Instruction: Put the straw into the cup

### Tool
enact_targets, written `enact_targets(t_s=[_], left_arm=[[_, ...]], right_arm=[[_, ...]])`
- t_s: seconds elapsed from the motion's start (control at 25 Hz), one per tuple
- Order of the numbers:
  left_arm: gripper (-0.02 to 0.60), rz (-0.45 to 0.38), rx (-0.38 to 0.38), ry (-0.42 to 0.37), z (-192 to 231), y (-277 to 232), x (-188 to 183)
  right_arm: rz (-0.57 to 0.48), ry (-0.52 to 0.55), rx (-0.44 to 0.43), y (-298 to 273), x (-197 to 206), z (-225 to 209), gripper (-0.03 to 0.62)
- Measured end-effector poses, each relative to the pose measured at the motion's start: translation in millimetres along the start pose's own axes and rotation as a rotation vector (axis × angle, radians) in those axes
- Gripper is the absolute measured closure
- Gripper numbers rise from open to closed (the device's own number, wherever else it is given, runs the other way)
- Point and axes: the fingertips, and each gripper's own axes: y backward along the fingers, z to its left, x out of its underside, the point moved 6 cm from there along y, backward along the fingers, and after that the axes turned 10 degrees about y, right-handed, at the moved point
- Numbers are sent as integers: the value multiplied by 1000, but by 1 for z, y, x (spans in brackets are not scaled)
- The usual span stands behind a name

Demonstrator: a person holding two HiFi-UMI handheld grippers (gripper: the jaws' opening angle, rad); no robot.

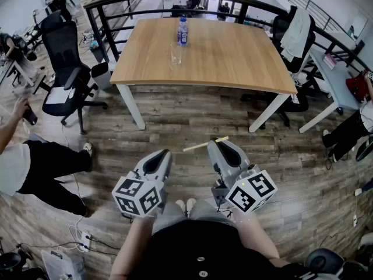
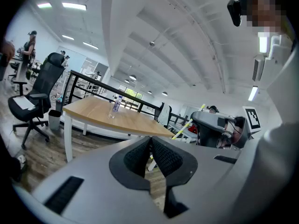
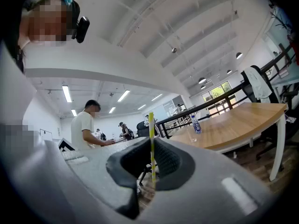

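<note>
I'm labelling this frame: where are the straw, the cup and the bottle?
straw [image 1: 197,147], head view, middle of its exposed length.
cup [image 1: 176,55], head view, middle of its clear wall.
bottle [image 1: 182,32], head view, its label.

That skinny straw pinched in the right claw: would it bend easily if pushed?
Probably light: the straw is very thin. It sticks out straight from the right claw, so likely fairly stiff. Pushed against the cup, it may flex.
</note>
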Motion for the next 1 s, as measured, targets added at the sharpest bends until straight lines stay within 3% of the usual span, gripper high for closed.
enact_targets(t_s=[0.32,1.0], left_arm=[[551,37,26,39,-9,-4,11],[552,31,30,53,-33,-30,27]], right_arm=[[30,0,-49,2,8,4,576],[16,-27,-72,17,16,-33,576]])
